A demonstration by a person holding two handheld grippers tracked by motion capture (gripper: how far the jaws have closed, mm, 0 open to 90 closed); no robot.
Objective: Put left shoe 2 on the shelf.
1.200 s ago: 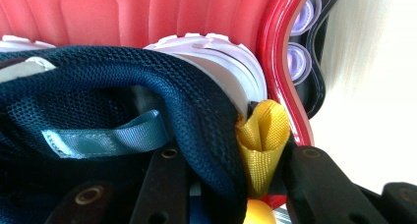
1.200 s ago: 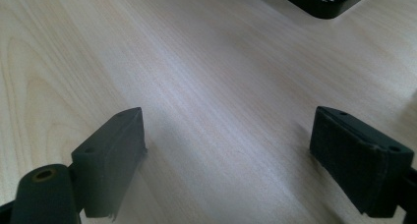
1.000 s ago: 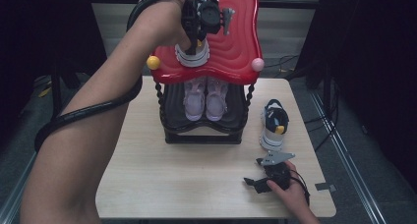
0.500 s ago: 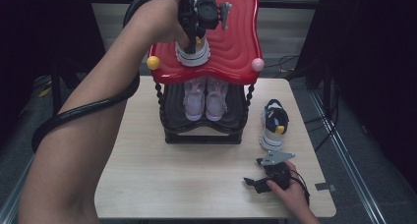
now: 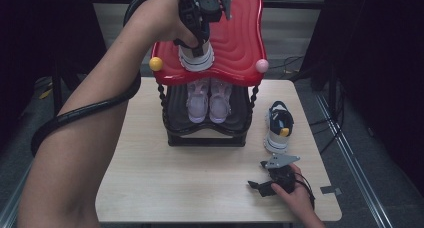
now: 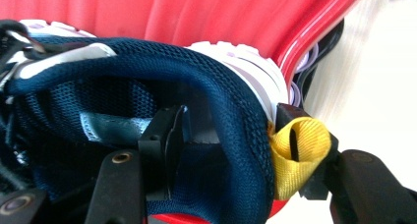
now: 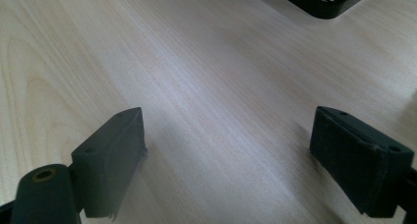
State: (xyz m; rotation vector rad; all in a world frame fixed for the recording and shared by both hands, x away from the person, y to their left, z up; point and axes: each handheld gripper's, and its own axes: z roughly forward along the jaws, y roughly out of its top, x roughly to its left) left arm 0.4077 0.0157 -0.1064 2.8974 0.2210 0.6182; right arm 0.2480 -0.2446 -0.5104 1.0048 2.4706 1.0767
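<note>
Sneaker [image 6: 147, 71] sits on the red shelf [image 5: 240, 48], its heel collar between my left gripper's [image 6: 231, 145] jaws, which have just been opening to release it; my right gripper [image 7: 226, 160] rests spread on the tabletop [image 7: 196, 62].

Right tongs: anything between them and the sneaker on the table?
Nothing. In the high view, just a short stretch of bare table separates the right tongs from the sneaker.

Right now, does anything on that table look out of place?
One thing: a lone sneaker sits on the table beside the rack, while its apparent mate is on the red top shelf.
</note>
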